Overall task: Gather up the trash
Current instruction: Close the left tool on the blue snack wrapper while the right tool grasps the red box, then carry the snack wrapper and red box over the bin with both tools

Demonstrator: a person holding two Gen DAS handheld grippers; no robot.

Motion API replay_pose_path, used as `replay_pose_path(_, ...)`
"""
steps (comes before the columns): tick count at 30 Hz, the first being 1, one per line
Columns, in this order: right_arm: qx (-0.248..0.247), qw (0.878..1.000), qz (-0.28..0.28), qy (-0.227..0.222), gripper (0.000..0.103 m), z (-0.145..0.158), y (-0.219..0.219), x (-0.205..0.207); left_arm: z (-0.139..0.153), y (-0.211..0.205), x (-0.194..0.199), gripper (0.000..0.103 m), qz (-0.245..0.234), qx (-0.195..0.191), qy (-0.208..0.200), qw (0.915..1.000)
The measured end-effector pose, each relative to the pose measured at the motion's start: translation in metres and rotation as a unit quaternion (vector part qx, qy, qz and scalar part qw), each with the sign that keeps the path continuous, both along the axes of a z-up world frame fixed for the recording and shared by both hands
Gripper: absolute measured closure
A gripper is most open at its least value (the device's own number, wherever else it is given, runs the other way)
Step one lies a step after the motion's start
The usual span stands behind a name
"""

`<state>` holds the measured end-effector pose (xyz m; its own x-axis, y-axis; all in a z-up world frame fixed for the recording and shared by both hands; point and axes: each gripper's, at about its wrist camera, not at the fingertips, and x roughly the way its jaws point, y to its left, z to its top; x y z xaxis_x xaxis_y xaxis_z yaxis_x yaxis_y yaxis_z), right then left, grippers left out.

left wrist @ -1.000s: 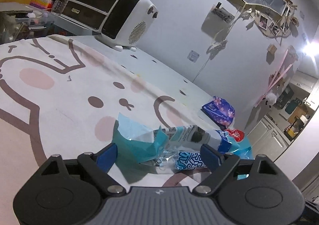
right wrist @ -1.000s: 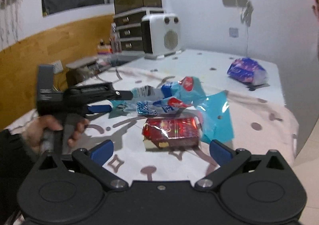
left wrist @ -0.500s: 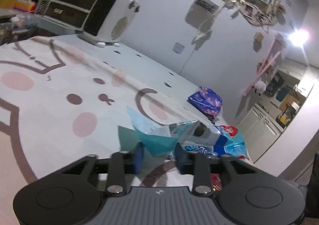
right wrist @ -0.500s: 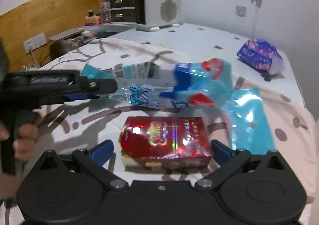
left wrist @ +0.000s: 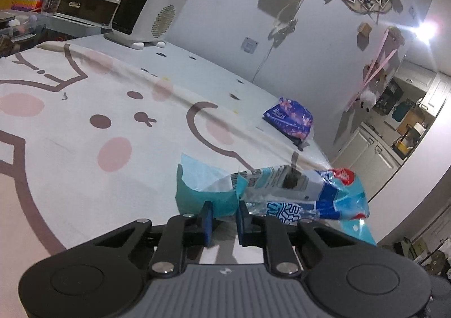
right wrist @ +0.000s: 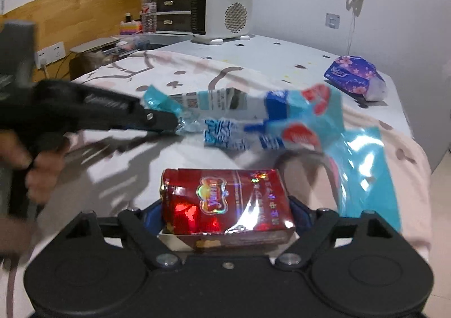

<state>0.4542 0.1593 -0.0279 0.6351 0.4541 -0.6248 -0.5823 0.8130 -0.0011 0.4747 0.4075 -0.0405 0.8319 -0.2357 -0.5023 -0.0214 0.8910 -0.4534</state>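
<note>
trash is seen on a cartoon-printed cloth [left wrist: 84, 165] over the counter [right wrist: 296, 50]: a crumpled blue plastic wrapper [left wrist: 284, 194] is pinched at its teal end by the left gripper [left wrist: 224, 215], whose jaws are narrow and closing on it. just in front of the wrapper, a red box [right wrist: 225, 202] is bracketed by the right gripper [right wrist: 225, 215], its wide jaws closing around it. beyond the wrapper, a purple tissue pack [right wrist: 355, 79] is seen.

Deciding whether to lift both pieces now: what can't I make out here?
- Right wrist view: right gripper fingertips hidden behind the red box; pad contact unclear.
- Right wrist view: blue wrapper and left gripper motion-blurred.
- Left wrist view: wrapper's printing too small to read.
</note>
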Motion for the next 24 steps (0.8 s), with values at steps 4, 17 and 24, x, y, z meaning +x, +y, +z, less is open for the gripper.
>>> replay_pose_path(4,0.013,1.000,-0.010,-0.006,0.017,0.005,-0.033,-0.036,0.003,-0.010,-0.008,0.086,0.017,0.017,0.005,0.9997)
replay_pose_path(17,0.056,0.997,-0.047,-0.008,0.017,0.014,-0.102,-0.093,0.032,-0.048,-0.095,0.086,0.060,0.072,-0.017,0.9954)
replay_pose_path(24,0.092,0.994,-0.060,-0.012,0.017,0.020,-0.117,-0.115,0.030,-0.071,-0.162,0.086,0.082,0.084,-0.023,0.9928)
